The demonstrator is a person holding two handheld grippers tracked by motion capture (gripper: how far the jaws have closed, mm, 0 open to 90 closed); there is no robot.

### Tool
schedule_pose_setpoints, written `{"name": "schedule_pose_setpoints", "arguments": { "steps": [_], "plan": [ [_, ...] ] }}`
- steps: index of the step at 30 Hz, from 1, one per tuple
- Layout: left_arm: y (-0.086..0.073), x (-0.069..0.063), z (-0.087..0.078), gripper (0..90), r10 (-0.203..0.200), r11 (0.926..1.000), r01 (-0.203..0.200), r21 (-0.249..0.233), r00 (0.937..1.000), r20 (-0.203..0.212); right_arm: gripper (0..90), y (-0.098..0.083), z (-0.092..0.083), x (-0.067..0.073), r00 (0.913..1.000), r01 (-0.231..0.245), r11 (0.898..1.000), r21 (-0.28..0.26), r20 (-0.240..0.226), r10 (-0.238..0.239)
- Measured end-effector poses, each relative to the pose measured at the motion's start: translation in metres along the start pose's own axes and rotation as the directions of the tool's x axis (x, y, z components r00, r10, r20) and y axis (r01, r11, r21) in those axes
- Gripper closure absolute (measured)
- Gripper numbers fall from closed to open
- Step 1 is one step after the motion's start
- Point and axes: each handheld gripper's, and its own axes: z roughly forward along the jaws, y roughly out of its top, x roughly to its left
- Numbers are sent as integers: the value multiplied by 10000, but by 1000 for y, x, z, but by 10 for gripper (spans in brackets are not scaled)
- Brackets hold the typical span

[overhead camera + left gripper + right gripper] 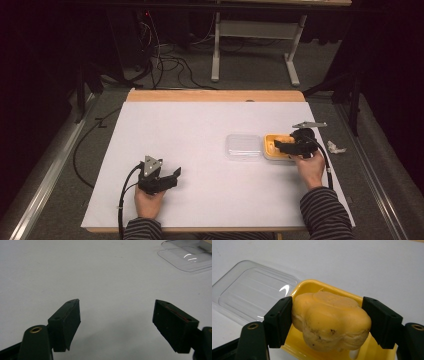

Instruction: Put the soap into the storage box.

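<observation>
Bun (329, 320): clamped by right gripper (327, 322) above yellow tray (312, 286), clear lid (254, 295) laid aside for access; left gripper (117, 322) held apart, idle.

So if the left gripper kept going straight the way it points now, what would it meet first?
Probably bare white table: the open left gripper holds nothing, and the way ahead looks free. The clear plastic lid lies off to the right of its line, though depth is hard to judge.

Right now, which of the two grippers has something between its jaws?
The right gripper: its jaws clamp a yellowish bun above the yellow tray. The left gripper stands open above bare table.
</observation>
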Motion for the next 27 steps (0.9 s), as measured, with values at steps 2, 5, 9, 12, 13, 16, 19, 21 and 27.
{"name": "schedule_pose_setpoints", "arguments": {
  "steps": [2,5,9,12,13,16,19,21,27],
  "plan": [
    [0,0,0,230,20,10000,-20,9,10000,-6,276,0,2,0,10000,11,10000,10,34,-11],
    [0,0,0,230,4,10000,-4,1,10000,0,276,0,5,0,10000,-3,10000,40,85,2],
    [0,0,0,230,47,10000,-47,21,10000,4,275,0,7,0,9999,7,10000,59,132,-8],
    [0,0,0,230,23,10000,-23,8,10000,2,275,0,9,0,9999,-8,10000,12,170,8],
    [0,0,0,230,14,10000,-14,13,10000,8,275,0,11,0,9998,-7,10000,46,198,6],
    [0,0,0,230,19,10000,-19,3,10000,-4,275,-1,12,0,9997,32,9999,110,255,-34],
    [0,0,0,230,38,10000,-38,11,10000,-12,275,-2,15,0,9994,63,9997,227,339,-70],
    [0,0,0,230,17,10000,-17,11,10000,-5,274,-3,17,0,9994,96,9995,286,333,-106],
    [0,0,0,230,16,10000,-16,12,10000,4,273,-4,20,2,9992,186,9989,421,346,-201]
  ]
}}
